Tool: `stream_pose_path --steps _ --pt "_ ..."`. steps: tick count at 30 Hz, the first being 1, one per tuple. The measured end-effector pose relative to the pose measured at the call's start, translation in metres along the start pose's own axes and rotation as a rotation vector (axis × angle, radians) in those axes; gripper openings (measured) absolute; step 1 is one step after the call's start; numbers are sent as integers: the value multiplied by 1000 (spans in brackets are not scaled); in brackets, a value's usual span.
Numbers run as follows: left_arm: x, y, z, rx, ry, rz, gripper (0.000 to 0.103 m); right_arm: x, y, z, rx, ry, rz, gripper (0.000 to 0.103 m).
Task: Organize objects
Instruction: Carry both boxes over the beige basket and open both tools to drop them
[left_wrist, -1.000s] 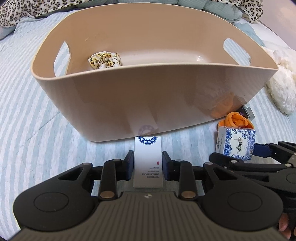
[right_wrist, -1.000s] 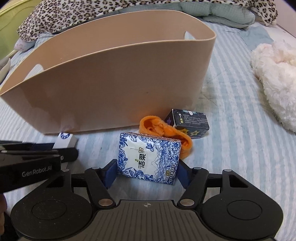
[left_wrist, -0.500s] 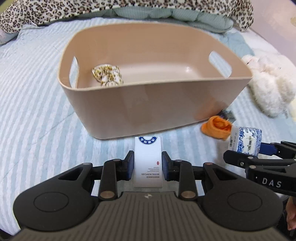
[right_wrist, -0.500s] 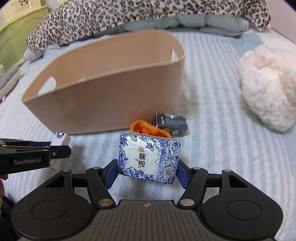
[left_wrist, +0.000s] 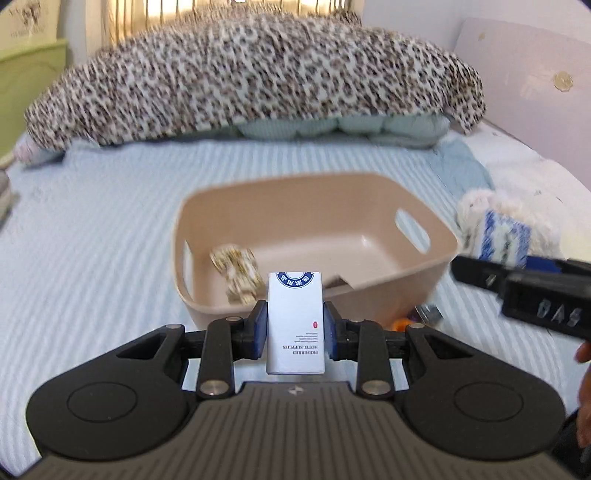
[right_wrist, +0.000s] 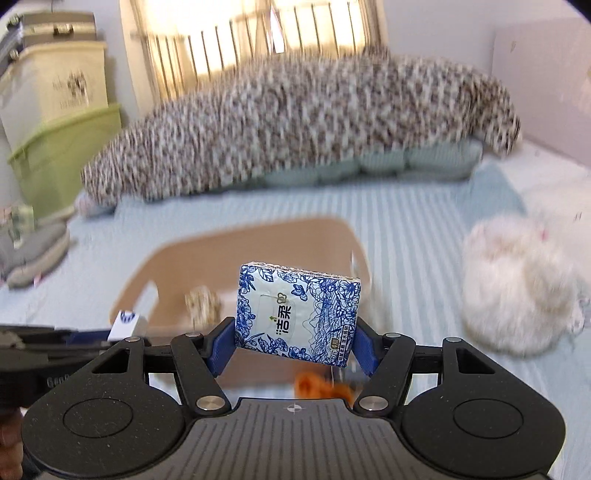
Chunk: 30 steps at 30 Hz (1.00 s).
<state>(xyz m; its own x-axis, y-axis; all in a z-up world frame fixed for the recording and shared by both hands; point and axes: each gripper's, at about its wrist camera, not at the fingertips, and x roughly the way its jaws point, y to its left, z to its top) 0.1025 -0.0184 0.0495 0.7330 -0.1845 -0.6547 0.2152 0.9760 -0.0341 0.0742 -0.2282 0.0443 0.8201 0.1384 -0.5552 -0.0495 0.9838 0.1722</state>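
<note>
A big leopard blanket (left_wrist: 251, 81) lies at the far end of the striped bed (left_wrist: 92, 229). One tan basket (left_wrist: 369, 280) sits in the middle, with one small flowered cloth (left_wrist: 238, 271) inside. A fluffy white toy (right_wrist: 517, 284) lies to the right. The left gripper (left_wrist: 295, 326) squeezes one white box (left_wrist: 295, 325), standing tall. The right gripper (right_wrist: 295, 336) squeezes one blue tissue pack (right_wrist: 297, 314), lying wide. Both are held up near the basket. One orange cloth (right_wrist: 314, 384) lies below.

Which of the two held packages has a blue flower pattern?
The soft tissue pack in the right gripper; the left gripper holds a plain white box with only a blue round logo.
</note>
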Motion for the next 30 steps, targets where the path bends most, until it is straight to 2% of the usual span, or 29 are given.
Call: stream_pose_path --steps 7,11,13,16,23,30 --pt "9 6 25 -24 -59 46 32 5 -1 33 58 -126 8 62" --pt "25 5 39 -23 -115 77 32 20 -1 46 82 -151 10 62" --pt "39 5 41 -19 -108 107 32 32 -1 50 89 -147 7 62" --pt "65 7 44 -49 -66 87 32 55 2 52 89 -111 -1 62" --pt "121 13 41 -83 34 118 32 104 12 46 28 8 -41 62" --pt "149 14 25 -58 136 159 32 131 16 32 -7 137 -79 62"
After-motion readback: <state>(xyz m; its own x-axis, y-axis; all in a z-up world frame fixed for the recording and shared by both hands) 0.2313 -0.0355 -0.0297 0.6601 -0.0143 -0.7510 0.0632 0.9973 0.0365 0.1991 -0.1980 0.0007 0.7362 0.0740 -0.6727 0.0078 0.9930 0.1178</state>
